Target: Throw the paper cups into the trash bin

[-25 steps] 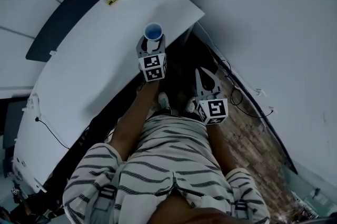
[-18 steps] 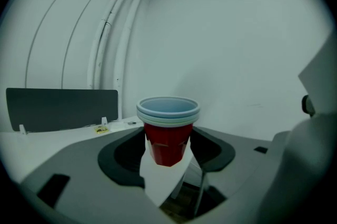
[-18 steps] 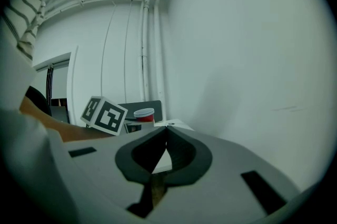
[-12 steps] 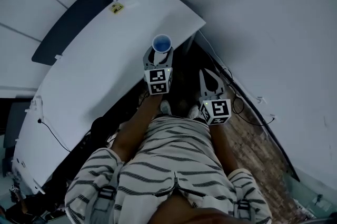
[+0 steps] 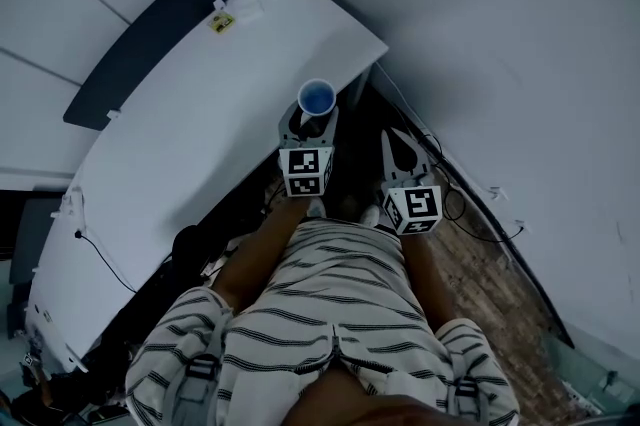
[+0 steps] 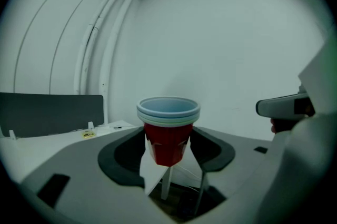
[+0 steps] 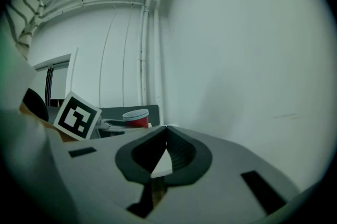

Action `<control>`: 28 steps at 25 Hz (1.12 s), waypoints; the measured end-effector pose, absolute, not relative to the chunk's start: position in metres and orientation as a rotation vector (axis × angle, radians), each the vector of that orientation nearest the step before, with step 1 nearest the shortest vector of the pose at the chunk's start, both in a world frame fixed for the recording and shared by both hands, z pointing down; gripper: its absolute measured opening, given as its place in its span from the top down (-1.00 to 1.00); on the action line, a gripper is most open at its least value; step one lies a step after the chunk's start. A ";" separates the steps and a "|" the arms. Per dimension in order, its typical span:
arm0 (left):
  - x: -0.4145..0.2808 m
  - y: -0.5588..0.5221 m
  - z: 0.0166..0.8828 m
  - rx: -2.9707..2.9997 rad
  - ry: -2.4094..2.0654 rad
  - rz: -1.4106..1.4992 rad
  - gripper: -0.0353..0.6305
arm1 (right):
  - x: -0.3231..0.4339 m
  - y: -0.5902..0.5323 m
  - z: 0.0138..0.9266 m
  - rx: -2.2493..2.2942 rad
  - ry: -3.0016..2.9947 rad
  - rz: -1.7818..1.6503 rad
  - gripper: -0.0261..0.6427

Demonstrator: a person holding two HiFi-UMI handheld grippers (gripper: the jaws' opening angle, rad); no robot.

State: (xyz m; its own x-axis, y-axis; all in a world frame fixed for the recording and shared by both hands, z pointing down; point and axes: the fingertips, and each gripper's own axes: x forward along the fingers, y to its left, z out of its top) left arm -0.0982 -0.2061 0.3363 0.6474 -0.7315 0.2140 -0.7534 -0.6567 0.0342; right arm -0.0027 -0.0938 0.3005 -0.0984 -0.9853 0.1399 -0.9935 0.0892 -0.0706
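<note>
A stack of red paper cups (image 6: 167, 131) with pale rims and a blue inside stands upright between my left gripper's jaws. My left gripper (image 5: 312, 125) is shut on the stack, and in the head view the cup mouth (image 5: 316, 98) shows as a blue circle over the white desk's corner. My right gripper (image 5: 402, 152) is held lower to the right, above the dark floor, its jaws closed tip to tip with nothing between them. The right gripper view shows the red cups (image 7: 136, 119) and the left gripper's marker cube (image 7: 78, 115) at its left. No trash bin is in view.
A long white desk (image 5: 170, 134) runs from upper middle to lower left, with a dark panel (image 5: 140, 44) behind it. A white wall (image 5: 520, 44) fills the right. Cables (image 5: 450, 184) lie on the wood floor (image 5: 480, 274) along the wall. The person's striped shorts (image 5: 320, 314) fill the bottom.
My left gripper has carried the cups to the right, from over the desk's top out to its corner edge. The right gripper has stayed almost still.
</note>
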 end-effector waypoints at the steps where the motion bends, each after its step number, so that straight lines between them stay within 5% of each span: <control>1: -0.096 -0.203 0.335 2.748 -1.230 0.276 0.04 | -0.002 -0.094 0.300 2.075 -2.274 0.225 0.89; 28: -0.004 -0.115 0.353 2.983 -0.650 0.423 0.04 | 0.061 -0.023 0.318 2.442 -1.882 0.330 0.89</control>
State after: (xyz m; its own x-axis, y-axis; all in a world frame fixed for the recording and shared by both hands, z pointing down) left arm -0.0045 -0.1146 0.3535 0.8734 -0.3998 0.2782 -0.4162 -0.9093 -0.0001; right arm 0.0612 -0.0232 0.3184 0.2411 -0.9512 0.1923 -0.9599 -0.2629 -0.0969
